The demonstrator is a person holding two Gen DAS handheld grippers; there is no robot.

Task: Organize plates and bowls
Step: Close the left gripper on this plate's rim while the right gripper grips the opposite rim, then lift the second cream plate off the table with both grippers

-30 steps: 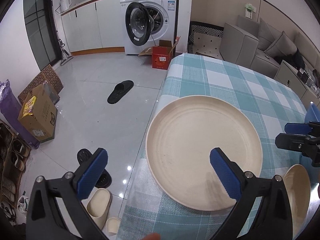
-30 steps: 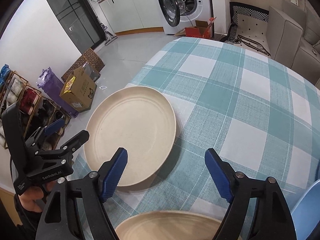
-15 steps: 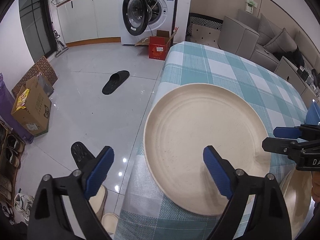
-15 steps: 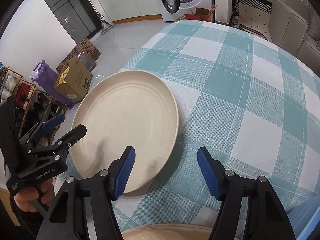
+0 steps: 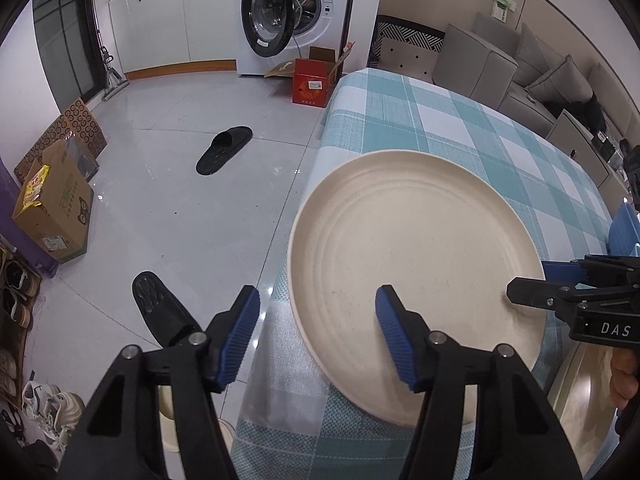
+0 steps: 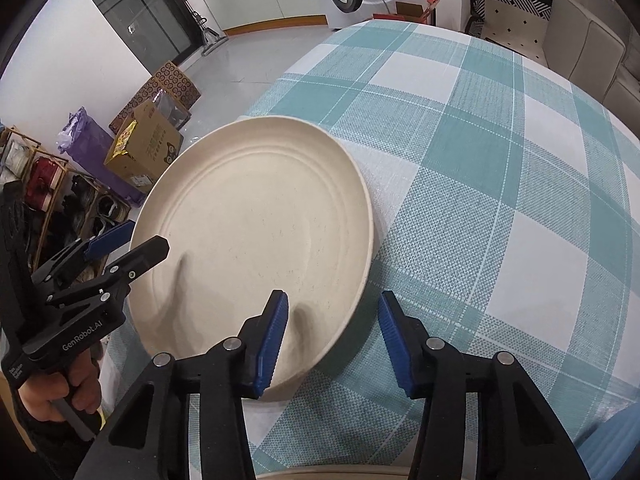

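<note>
A large cream plate (image 5: 412, 264) (image 6: 256, 232) lies on the checked tablecloth (image 6: 500, 184), close to the table's left edge. My left gripper (image 5: 318, 332) straddles its near-left rim, one pad over the plate's inside and the other past the table edge. Its jaws are closing and do not touch the rim. My right gripper (image 6: 332, 336) straddles the near-right rim, its jaws also closing, pads clear of the plate. Each gripper shows in the other's view: the right gripper (image 5: 536, 280) and the left gripper (image 6: 136, 240). A second cream plate (image 6: 332, 474) peeks in at the bottom.
A blue object (image 5: 624, 224) sits at the table's right. Below the table edge are black slippers (image 5: 224, 148), a cardboard box (image 5: 56, 208) and a shoe rack (image 6: 48, 184). A washing machine (image 5: 288, 16), a red box (image 5: 312, 84) and a grey sofa (image 5: 504, 64) stand beyond.
Both grippers came down closer to the large plate's near rim, and both pairs of jaws narrowed around it. The plate has not moved.
</note>
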